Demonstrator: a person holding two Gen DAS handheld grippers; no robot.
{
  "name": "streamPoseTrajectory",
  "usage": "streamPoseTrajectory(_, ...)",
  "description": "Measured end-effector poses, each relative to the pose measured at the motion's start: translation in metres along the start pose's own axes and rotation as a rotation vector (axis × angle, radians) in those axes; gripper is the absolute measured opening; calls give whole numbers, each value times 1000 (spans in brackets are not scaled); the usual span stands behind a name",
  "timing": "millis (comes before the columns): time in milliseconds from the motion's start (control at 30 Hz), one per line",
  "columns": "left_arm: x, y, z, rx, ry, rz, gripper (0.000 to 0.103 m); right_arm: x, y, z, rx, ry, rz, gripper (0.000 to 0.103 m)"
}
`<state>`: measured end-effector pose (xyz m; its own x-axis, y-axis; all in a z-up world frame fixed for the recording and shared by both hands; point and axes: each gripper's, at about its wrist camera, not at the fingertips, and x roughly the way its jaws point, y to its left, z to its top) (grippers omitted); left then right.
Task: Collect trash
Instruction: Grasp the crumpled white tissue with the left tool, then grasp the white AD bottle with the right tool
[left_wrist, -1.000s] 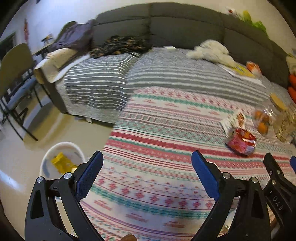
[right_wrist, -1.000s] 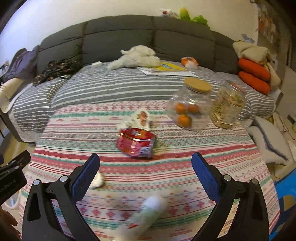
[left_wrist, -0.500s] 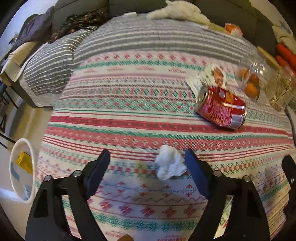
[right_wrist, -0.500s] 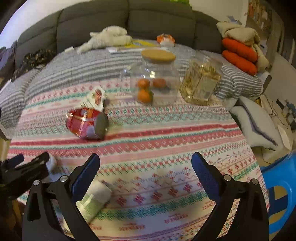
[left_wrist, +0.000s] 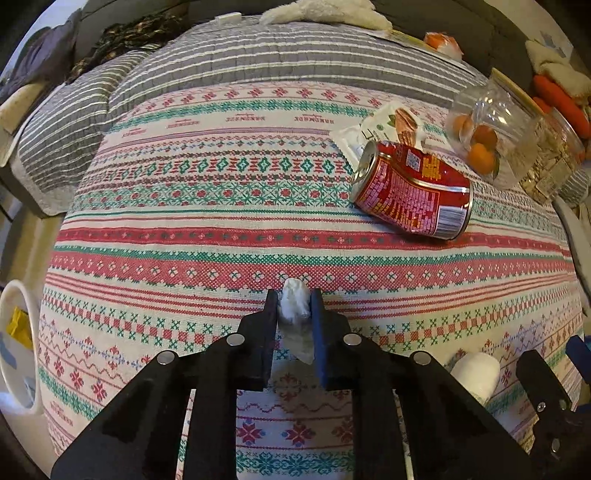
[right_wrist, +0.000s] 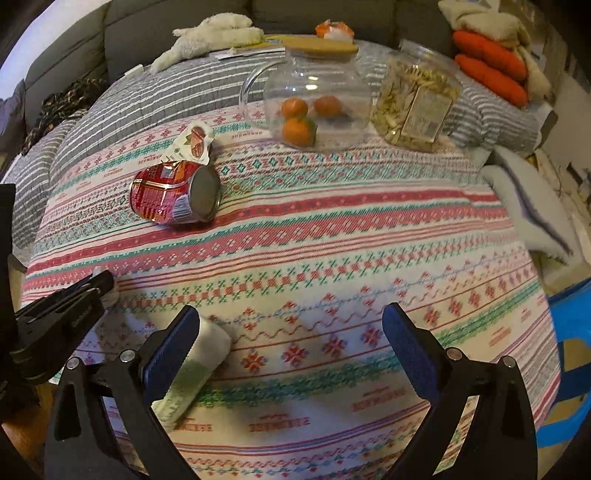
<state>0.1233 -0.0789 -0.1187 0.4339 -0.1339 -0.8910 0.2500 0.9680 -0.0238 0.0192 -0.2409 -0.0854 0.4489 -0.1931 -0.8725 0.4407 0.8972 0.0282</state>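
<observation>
The left claw has just been closing, and its jaws now pinch the crumpled white tissue wad low on the desk with the red, green and cream patterned cloth. The tissue sits right between the pads, its top poking out above them, and it looks barely off the cloth, if at all.

The right claw hangs released, jaws spread wide, nothing gripped. Its left finger sits against a white plastic bottle with a pale green label lying on its side near the front edge, but the pads do not press on it from both sides.

Plenty left on the cloth. The dented red drinks can lies on its side further back, touching a torn white snack wrapper just behind it. The clear glass jar holding oranges and the clear jar of pale snacks stand behind, and I judge those are not trash.

Off the left edge, a white round bin on the floor shows something yellow inside. So by my reckoning: one piece in hand, bottle, can and wrapper to go.
</observation>
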Motion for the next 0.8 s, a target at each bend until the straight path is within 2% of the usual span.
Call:
streamPoseTrajectory(33, 2, 1, 1, -2, -1, 3, 27, 0, 0, -1, 12, 2, 2, 96)
streamPoseTrajectory(100, 6, 5, 4, -22, 0, -9, 29, 1, -1, -3, 25, 4, 0, 96)
streamPoseTrajectory(133, 6, 6, 4, -29, -3, -18, 25, 2, -1, -3, 29, 6, -2, 96)
streamPoseTrajectory(167, 6, 6, 5, -35, -5, -33, 17, 2, -2, -3, 33, 8, -5, 96)
streamPoseTrajectory(200, 4, 5, 5, -35, -7, -38, 15, 3, -3, -3, 36, 10, -5, 96)
streamPoseTrajectory(367, -15, 8, 3, -42, -50, -25, 14, 7, 2, -2, 50, 45, 31, 96)
streamPoseTrajectory(533, -46, 25, 4, -61, -114, -19, 14, 16, 30, -7, 24, 97, 112, 95)
streamPoseTrajectory(633, -58, 31, 0, -57, -132, -9, 14, 35, 45, -13, 27, 183, 157, 74)
streamPoseTrajectory(700, -64, 35, -2, -48, -142, 4, 14, 33, 54, -13, -8, 130, 117, 60)
streamPoseTrajectory(733, -67, 36, -3, -46, -146, 7, 14, 34, 57, -13, -21, 127, 115, 48)
streamPoseTrajectory(800, -73, 42, -5, -45, -157, 13, 14, 34, 58, -12, -15, 120, 143, 44)
